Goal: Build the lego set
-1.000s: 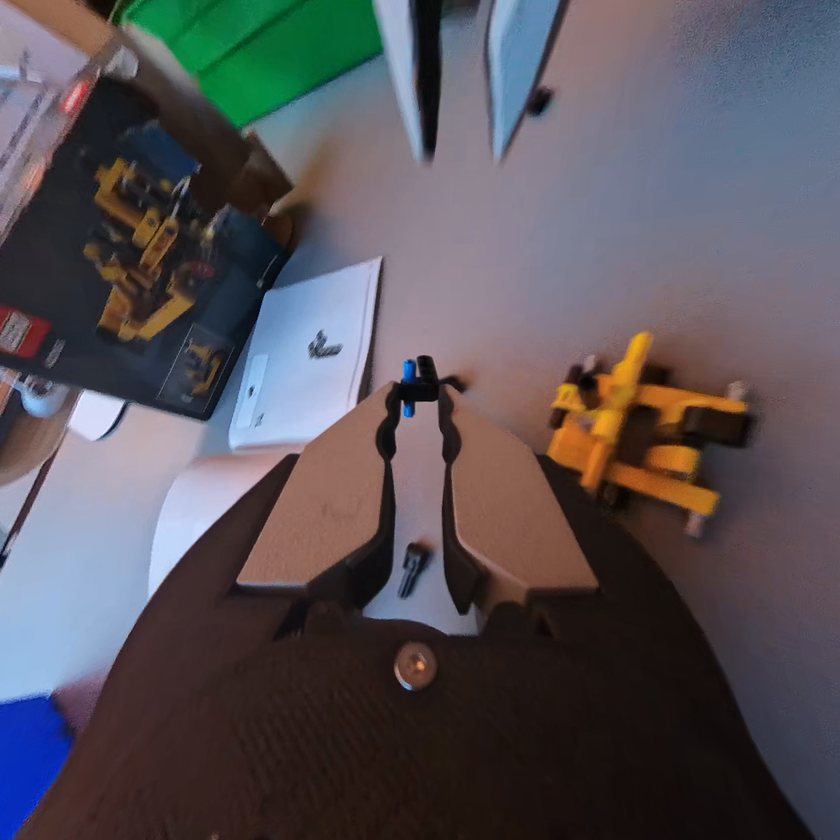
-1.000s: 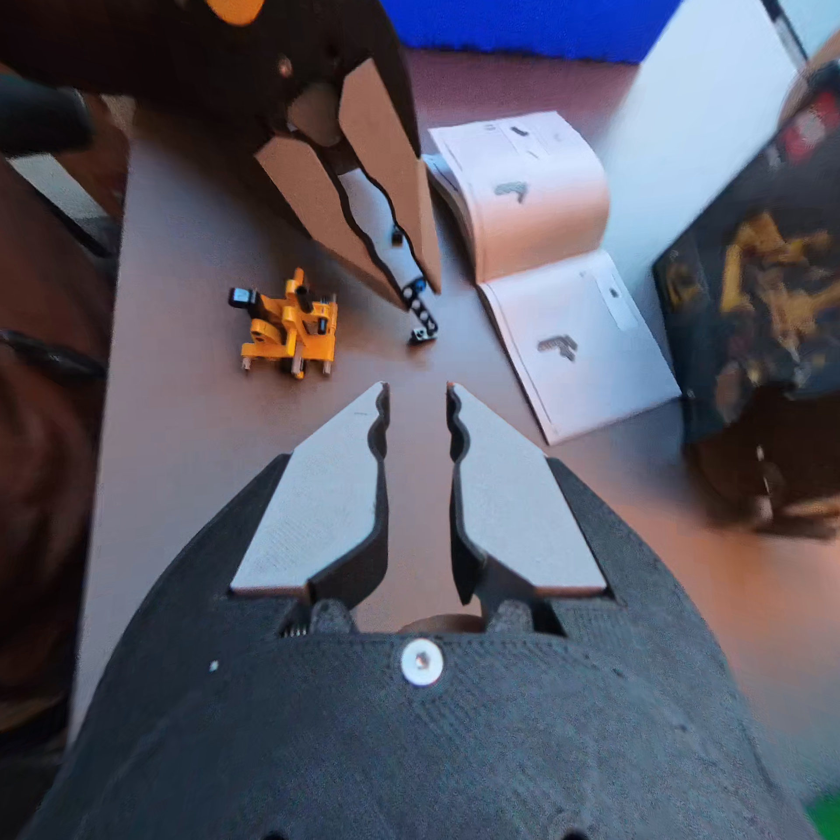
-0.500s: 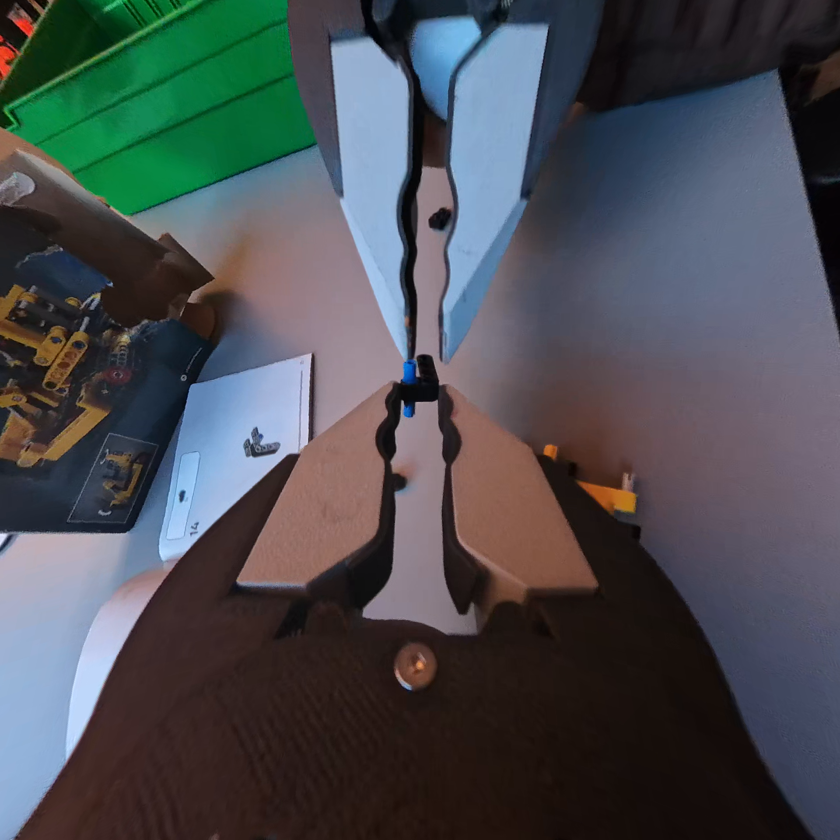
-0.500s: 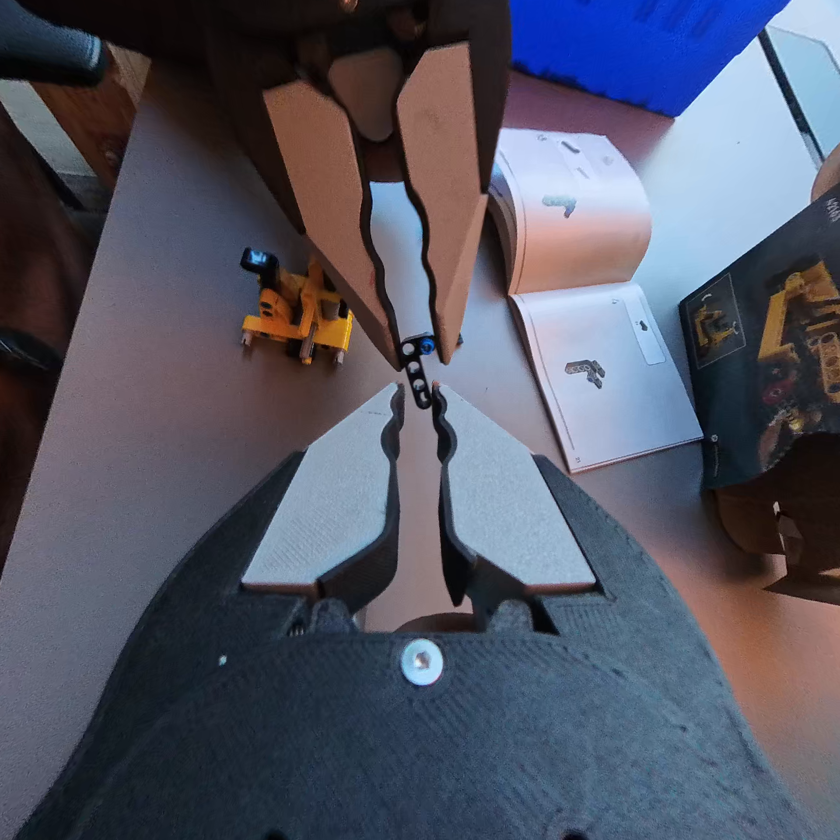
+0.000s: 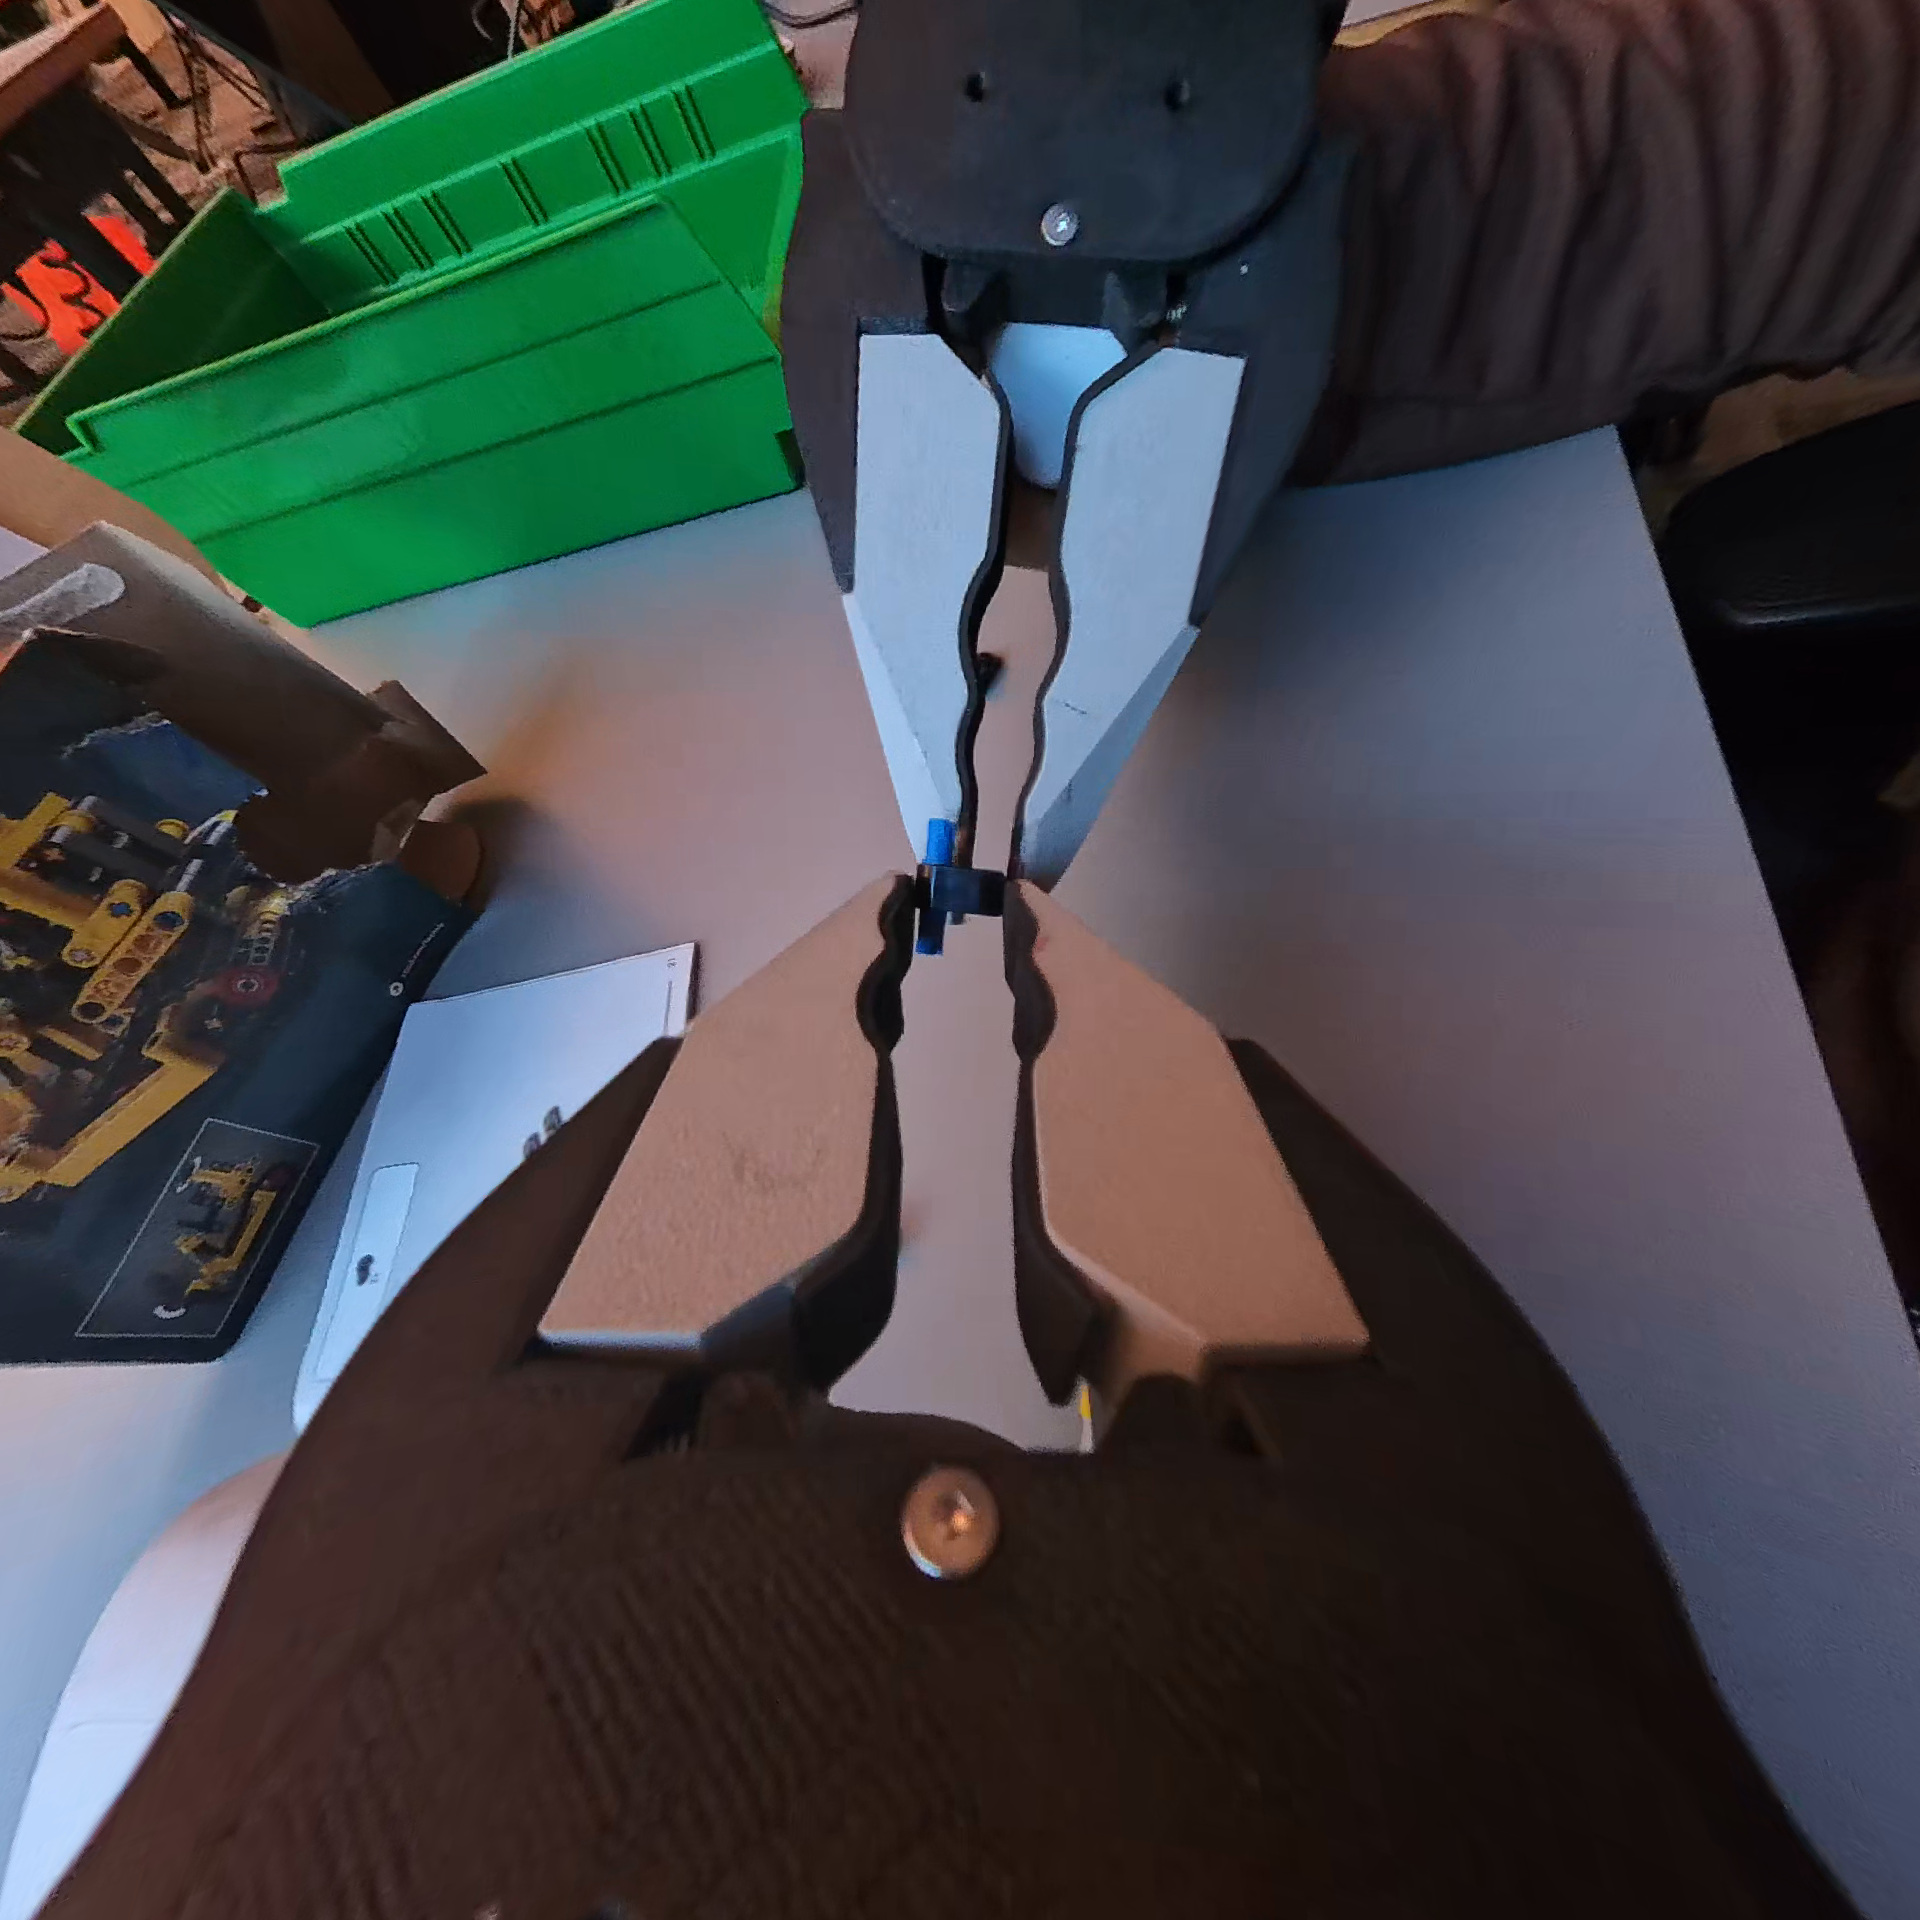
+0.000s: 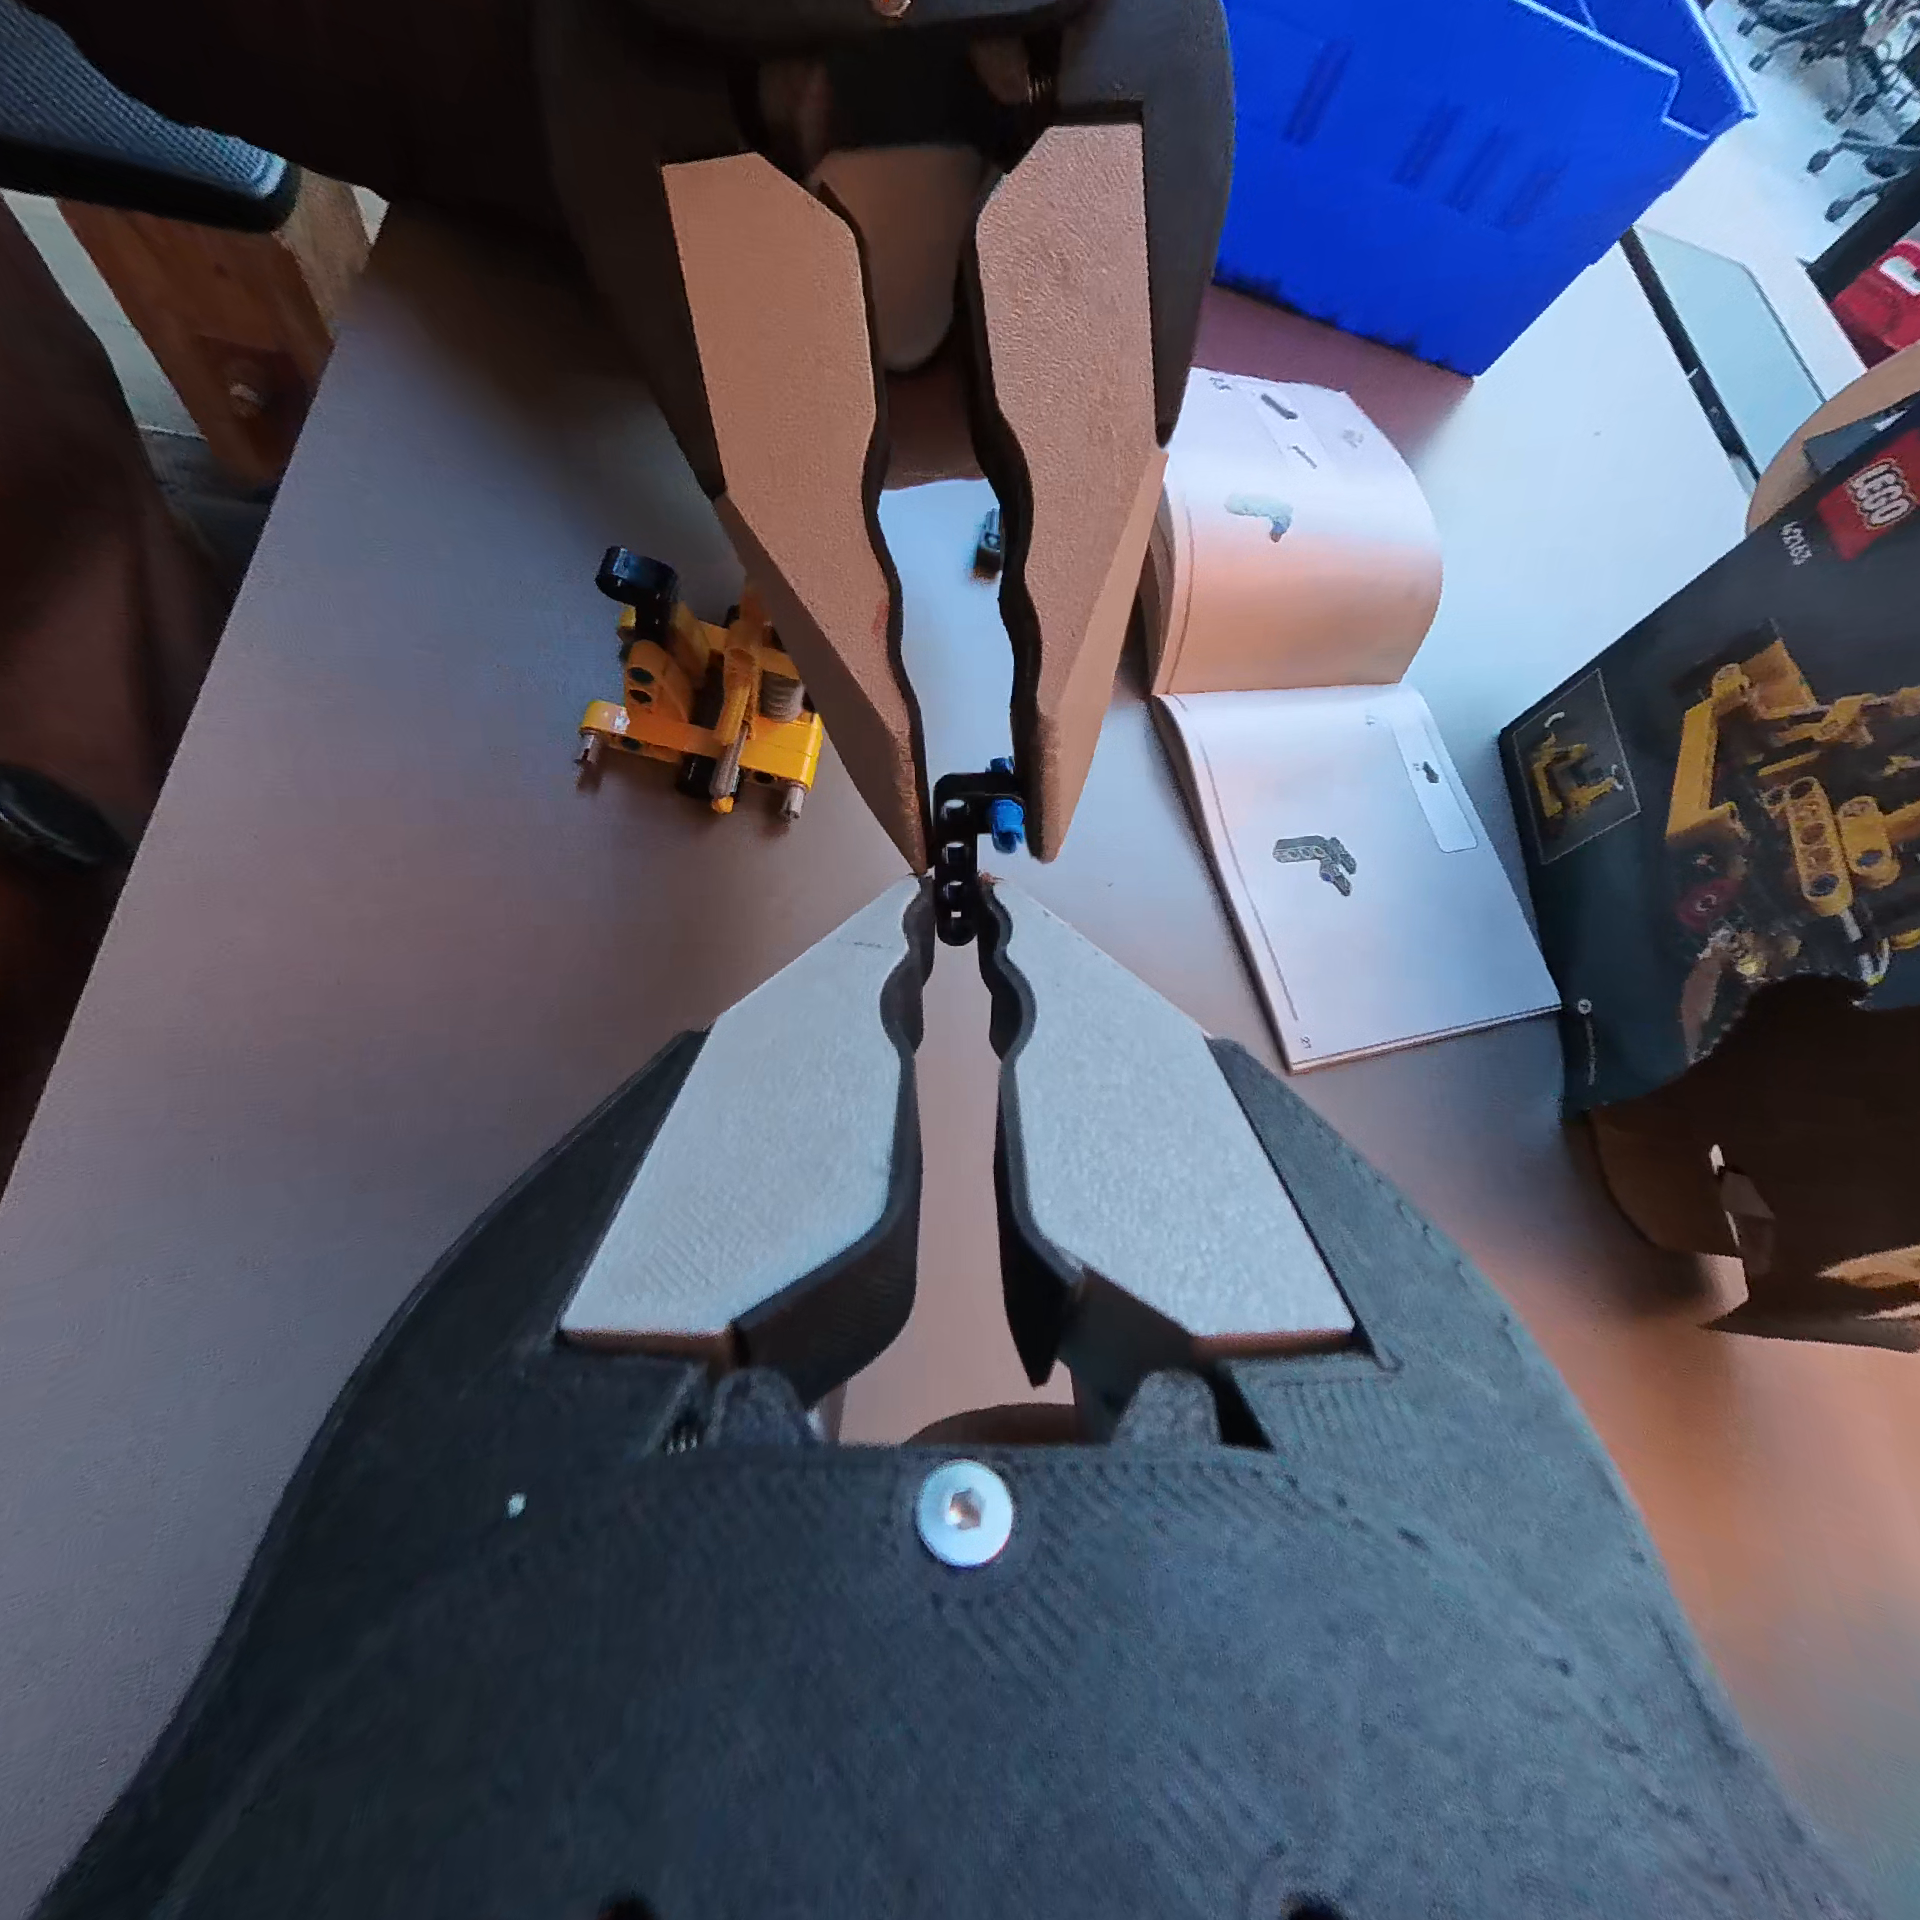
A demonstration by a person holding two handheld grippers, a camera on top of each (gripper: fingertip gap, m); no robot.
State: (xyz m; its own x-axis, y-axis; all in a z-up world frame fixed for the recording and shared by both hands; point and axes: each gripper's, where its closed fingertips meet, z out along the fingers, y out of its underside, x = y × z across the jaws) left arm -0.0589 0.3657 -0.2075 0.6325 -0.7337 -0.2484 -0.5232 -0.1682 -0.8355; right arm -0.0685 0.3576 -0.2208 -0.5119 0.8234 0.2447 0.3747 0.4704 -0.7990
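Note:
A small black angled beam with a blue pin through it is held in the air between both grippers, which meet tip to tip. My left gripper is shut on the end with the pin. My right gripper is closed narrowly on the beam's other end and appears to grip it. Each gripper faces the other: the right comes from above in the left wrist view, the left from above in the right wrist view. The part-built yellow model stands on the table to the left.
An open instruction booklet and the torn set box lie to the right; both also show in the left wrist view, booklet and box. A loose black pin lies on the table. Green bin, blue bin. Both grippers' tips are close together, under 4 cm apart.
Both grippers moved toward each other until their tips met. The right gripper narrowed its fingers and now has the far end of the beam between them. The left kept its hold.

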